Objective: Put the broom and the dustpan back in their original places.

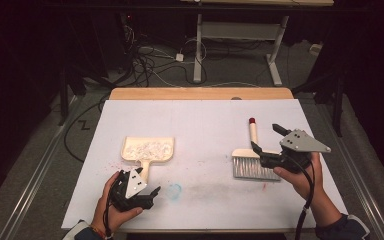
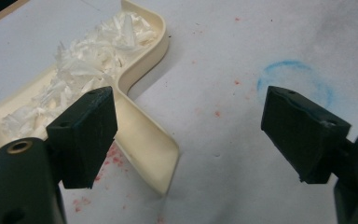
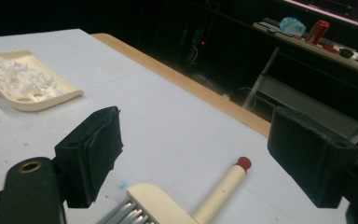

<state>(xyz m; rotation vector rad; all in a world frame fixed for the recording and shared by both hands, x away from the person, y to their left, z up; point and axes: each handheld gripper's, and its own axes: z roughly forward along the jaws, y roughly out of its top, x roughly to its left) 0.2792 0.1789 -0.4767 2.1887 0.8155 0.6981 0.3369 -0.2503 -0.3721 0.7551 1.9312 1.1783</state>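
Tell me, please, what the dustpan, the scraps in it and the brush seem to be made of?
Dustpan: probably moulded plastic, cream, smooth with a soft sheen and rounded edges. Scraps: apparently shredded white paper or thin plastic, in crinkled slivers. Brush: cream handle, likely plastic, with a red tip; its grey bristles look synthetic.

A dim room — grey floor [image 1: 40, 165], tangled cables [image 1: 145, 62], a white-legged desk [image 1: 240, 30] behind the table [image 1: 200, 93].

Worktop [image 1: 200, 120] bare across the middle: wide lane between dustpan [image 1: 147, 150] at left and brush [image 1: 252, 162] at right. Far strip behind both also bare. Dustpan handle lies just beside left gripper [image 2: 186, 135], by one of its fingers [image 2: 86, 135]. Brush handle lies between right gripper [image 3: 209, 158] fingers.
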